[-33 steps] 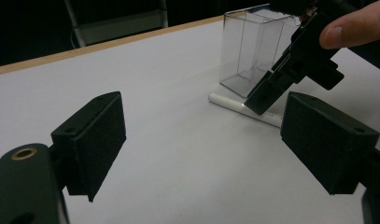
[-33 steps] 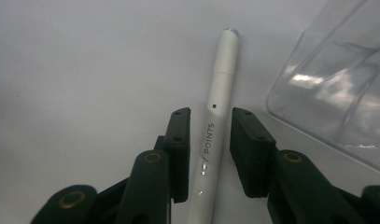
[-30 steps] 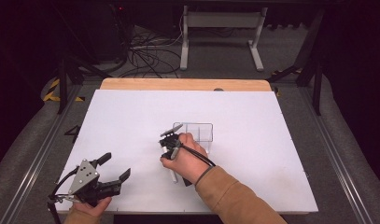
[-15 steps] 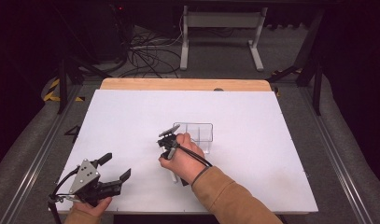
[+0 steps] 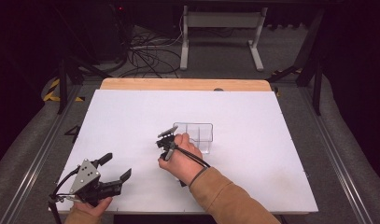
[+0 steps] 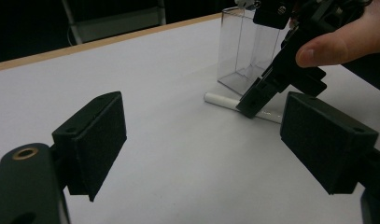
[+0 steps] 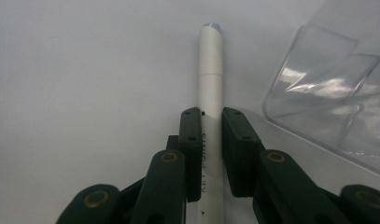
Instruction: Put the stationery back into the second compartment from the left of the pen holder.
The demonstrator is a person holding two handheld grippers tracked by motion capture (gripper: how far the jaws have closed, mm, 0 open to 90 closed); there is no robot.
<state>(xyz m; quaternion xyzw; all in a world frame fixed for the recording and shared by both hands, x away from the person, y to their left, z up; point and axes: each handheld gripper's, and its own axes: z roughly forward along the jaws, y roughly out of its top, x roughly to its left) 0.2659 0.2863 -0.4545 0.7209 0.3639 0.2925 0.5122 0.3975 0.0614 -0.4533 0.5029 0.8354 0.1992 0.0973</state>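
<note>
Between the right gripper's point(image 7: 211, 140) jaws, which have just been closing, lies a white marker point(image 7: 210, 84) flat on the white table point(image 5: 271, 140), pinched along its barrel beside a clear plastic box point(image 5: 197, 135). Grasping looks done; lifting remains. Near the table's front edge, the left gripper point(image 5: 114, 166) rests with jaws spread, empty.

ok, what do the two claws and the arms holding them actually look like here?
Both are black two-jaw tools with flat rectangular pads and brass-coloured pivot rivets. The left claw carries a grey three-cornered plate with small dark holes on top, and a black cable loops off it. The right claw has a black cable running back along the wrist. The right arm wears a tan sleeve.
</note>
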